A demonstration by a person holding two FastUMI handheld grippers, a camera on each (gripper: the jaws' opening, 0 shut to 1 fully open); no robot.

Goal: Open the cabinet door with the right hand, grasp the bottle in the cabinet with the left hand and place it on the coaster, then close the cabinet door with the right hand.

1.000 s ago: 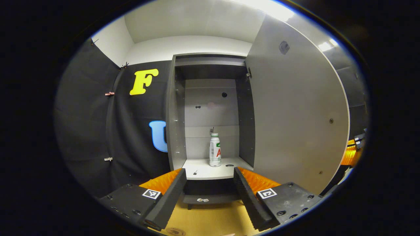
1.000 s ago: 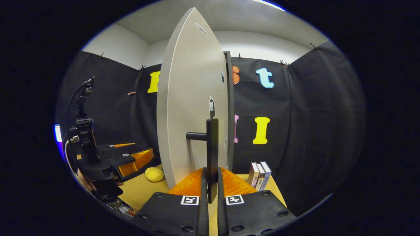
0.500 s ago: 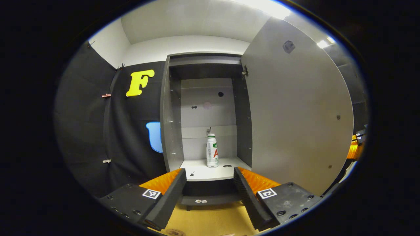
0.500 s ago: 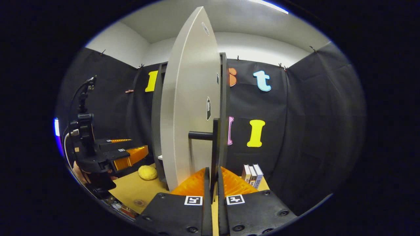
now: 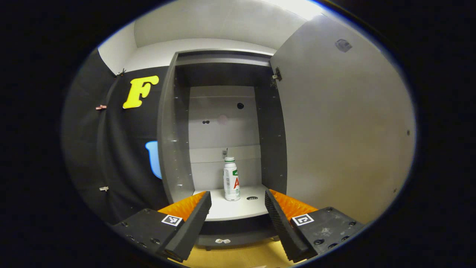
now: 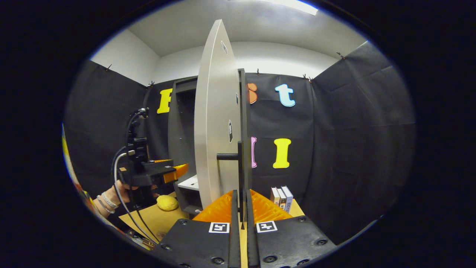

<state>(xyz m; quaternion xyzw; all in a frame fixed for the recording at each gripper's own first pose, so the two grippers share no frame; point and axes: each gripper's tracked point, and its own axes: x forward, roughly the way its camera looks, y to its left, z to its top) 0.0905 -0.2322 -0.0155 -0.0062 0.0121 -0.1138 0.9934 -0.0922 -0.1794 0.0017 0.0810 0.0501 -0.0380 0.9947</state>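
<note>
1. Bottle (image 5: 231, 179) stands upright on the white shelf (image 5: 238, 208) inside the cabinet (image 5: 169, 130), toward the back, nothing touching it. Landmark for these notes: the bottle.

2. Step in hand, as I judge it: door opening is done or nearly so, and the left-hand reach for the bottle is under way. Coaster not made out.

3. Left of the bottle: cabinet side wall. Right of it: the door (image 5: 342, 123), swung wide, clear of the opening.

4. Left gripper (image 5: 238, 208): fingers spread wide, holding nothing, short of the bottle with its tips over the shelf's front edge. The bottle sits just left of the gap's middle line. In the right gripper view this gripper (image 6: 174, 172) is held by a hand (image 6: 124, 188), pointing into the cabinet.

5. Right gripper (image 6: 241, 212): fingers nearly together, clamped on the dark vertical handle (image 6: 241, 175) of the door, well right of the bottle.

6. Next move calls for: pushing straight in, nudging slightly left to centre the bottle, closing on its body below the cap. The right side should hold the door steady.
</note>
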